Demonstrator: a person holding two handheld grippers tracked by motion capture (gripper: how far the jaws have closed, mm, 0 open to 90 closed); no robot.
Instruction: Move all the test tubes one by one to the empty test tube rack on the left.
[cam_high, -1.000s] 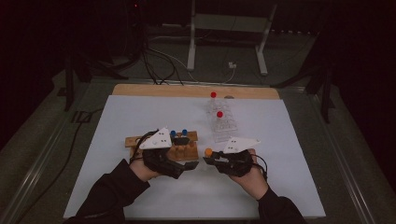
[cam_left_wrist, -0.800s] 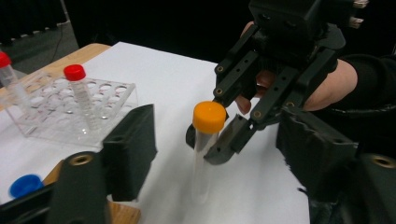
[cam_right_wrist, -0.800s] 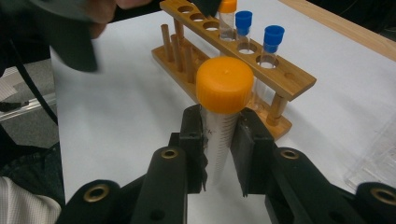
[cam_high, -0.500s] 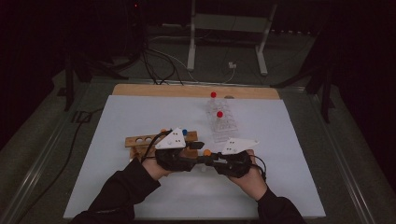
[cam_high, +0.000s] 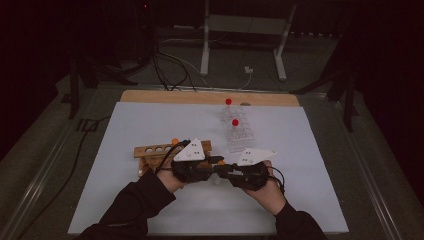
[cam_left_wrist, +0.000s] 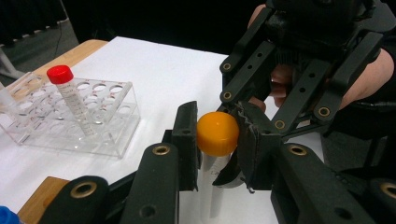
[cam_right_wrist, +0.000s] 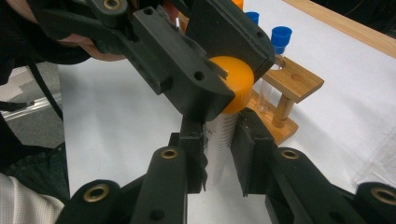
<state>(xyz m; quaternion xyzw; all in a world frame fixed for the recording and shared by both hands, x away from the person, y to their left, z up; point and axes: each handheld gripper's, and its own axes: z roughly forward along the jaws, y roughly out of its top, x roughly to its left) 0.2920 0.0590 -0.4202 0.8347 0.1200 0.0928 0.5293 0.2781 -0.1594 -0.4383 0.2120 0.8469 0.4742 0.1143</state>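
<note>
Orange-capped tube (cam_right_wrist: 224, 126): held upright between the grippers, above the white mat (cam_high: 150, 120), near the wooden rack (cam_right_wrist: 289, 88). Body is pinched by right gripper (cam_right_wrist: 219, 156); cap (cam_left_wrist: 217, 133) is clamped by left gripper (cam_left_wrist: 215, 140). Cap is best twisted squarely while the body is kept steady.

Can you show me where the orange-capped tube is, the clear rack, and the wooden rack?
orange-capped tube (cam_left_wrist: 217, 133), left gripper view, on its orange cap.
clear rack (cam_left_wrist: 105, 133), left gripper view, on its front wall.
wooden rack (cam_right_wrist: 294, 79), right gripper view, on its top board.
</note>
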